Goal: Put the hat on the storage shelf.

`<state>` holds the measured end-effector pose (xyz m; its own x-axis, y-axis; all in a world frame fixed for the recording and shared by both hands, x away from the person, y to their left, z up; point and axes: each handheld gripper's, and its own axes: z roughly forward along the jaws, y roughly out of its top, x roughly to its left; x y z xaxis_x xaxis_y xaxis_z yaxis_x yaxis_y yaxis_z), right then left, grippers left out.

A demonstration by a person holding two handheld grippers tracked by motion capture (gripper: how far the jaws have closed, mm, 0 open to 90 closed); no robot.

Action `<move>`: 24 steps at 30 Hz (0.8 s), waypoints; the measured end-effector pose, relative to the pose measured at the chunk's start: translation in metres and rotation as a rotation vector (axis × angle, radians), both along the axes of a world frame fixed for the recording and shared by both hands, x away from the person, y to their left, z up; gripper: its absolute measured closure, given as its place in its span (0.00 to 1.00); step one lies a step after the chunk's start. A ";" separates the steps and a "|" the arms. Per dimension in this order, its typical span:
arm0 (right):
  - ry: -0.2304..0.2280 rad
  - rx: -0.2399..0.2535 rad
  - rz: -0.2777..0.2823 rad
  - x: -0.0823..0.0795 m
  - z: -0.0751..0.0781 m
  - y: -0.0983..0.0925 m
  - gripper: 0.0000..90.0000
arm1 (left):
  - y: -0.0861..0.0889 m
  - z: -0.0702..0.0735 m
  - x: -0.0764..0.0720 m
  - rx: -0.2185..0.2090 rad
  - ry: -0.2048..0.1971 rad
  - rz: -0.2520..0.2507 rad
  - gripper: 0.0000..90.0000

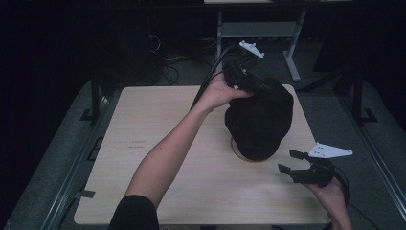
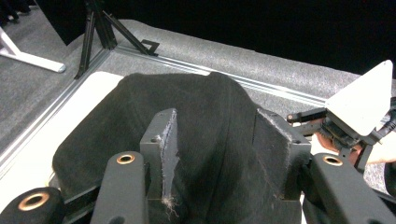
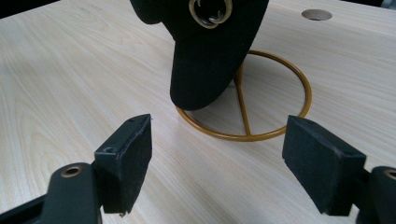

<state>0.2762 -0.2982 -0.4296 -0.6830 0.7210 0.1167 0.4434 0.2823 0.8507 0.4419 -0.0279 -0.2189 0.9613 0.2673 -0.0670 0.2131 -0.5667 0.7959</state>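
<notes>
A black cap (image 1: 261,122) sits on a gold wire stand (image 3: 280,126) at the right middle of the wooden table (image 1: 158,120). My left gripper (image 1: 261,87) reaches over from the far side and is shut on the cap's back top edge. In the left gripper view, black fabric (image 2: 140,107) fills the gap between the two jaws. My right gripper (image 1: 286,161) hovers low at the cap's front right, open and holding nothing. Its jaws (image 3: 217,140) point at the stand's ring and the cap's brim (image 3: 201,79). A gold ring emblem (image 3: 210,11) shows on the cap.
A round hole (image 3: 316,14) is cut in the tabletop beyond the stand. A white desk frame (image 1: 292,48) and cables stand behind the table. Metal rails (image 2: 56,107) run along the carpet beside the table, and a black tripod (image 2: 98,28) stands past them.
</notes>
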 end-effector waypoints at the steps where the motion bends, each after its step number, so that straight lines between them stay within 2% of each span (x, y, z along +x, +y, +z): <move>1: 0.000 -0.001 -0.001 0.000 0.000 0.000 0.27 | 0.002 0.000 0.000 0.001 -0.001 0.004 0.54; 15: -0.002 -0.012 -0.001 0.000 0.001 0.003 0.26 | 0.032 -0.003 -0.004 -0.007 0.003 0.046 0.51; 18: -0.003 -0.012 -0.002 0.000 0.001 0.003 0.26 | 0.037 -0.004 -0.004 -0.012 0.010 0.054 0.51; 19: -0.004 -0.014 -0.001 0.000 0.001 0.004 0.26 | 0.041 -0.006 -0.005 -0.027 0.018 0.061 0.51; 24: -0.002 -0.018 0.004 0.001 0.000 0.005 0.26 | 0.049 -0.011 -0.006 -0.023 0.033 0.079 0.48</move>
<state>0.2771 -0.2927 -0.4292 -0.6863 0.7201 0.1027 0.4407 0.2993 0.8463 0.4361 0.0210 -0.2294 0.9345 0.3401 -0.1052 0.2827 -0.5290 0.8001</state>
